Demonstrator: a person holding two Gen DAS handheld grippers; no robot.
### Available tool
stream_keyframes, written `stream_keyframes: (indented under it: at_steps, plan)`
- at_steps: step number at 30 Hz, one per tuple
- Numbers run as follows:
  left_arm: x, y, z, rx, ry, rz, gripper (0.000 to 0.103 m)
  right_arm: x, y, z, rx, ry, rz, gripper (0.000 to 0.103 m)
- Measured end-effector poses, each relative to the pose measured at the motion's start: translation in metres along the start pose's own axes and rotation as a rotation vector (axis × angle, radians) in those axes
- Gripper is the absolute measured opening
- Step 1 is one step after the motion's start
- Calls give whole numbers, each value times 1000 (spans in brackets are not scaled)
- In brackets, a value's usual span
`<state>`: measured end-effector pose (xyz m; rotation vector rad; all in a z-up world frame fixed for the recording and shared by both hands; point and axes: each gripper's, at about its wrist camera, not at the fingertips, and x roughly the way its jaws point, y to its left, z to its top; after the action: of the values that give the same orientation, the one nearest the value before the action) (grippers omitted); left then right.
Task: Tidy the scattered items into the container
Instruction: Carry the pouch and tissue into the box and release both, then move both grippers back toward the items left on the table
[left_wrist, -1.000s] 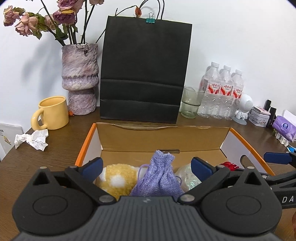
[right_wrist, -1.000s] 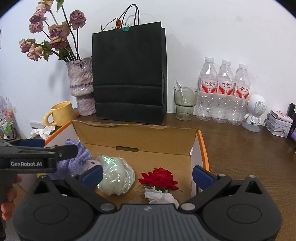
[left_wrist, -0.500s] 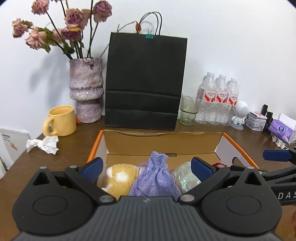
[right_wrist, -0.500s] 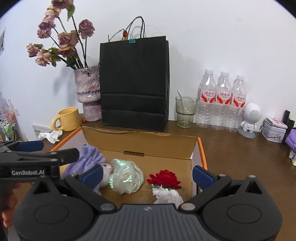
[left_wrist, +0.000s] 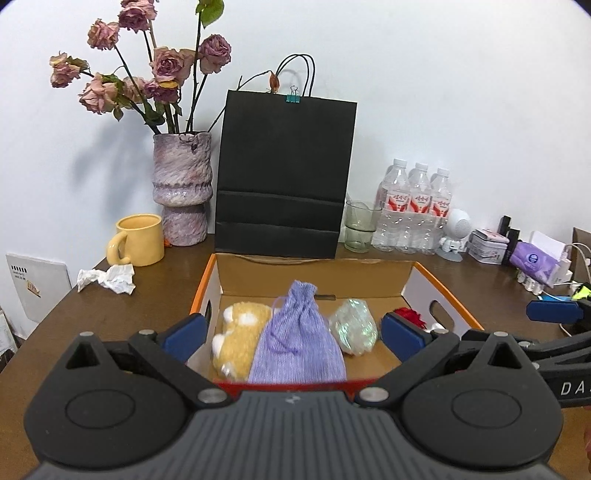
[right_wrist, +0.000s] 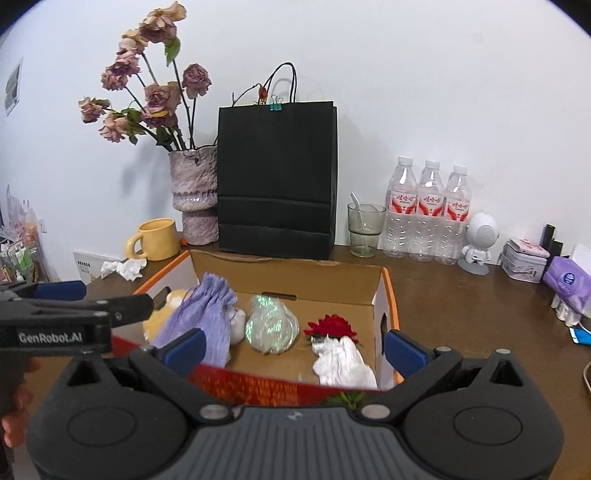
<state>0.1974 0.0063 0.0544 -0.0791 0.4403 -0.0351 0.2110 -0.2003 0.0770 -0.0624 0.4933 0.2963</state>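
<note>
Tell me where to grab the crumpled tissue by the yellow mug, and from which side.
Pinch a raised fold near the middle of the crumpled tissue, coming from above. It lies low and loose on the table, with the yellow mug close behind, so a sideways approach looks crowded.

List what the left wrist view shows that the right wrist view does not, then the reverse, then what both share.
Only the left wrist view: the right gripper at its right edge and a white charger with cables behind it.

Only the right wrist view: the left gripper with a hand at its left edge, a spoon in the glass, and white wrapping below the red flower.

Both: the box holding the purple pouch, yellow plush, iridescent bundle and red flower; behind, the black bag, vase, mug and bottles.
</note>
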Motion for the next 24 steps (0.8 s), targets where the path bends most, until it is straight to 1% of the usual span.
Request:
stream_keyframes:
  at_steps: [5,10,24]
  plan:
    - [-20,4,-15,-6,12,-24,103,-22,3,-20,-6,-5,-6,103]
    - [-34,8,-32,-5,27,-28,103,-38,5,-44,-4,4,-7,103]
    - [-53,21,-81,-18,125,-44,103,-47,2,-106,44,88,-4,103]
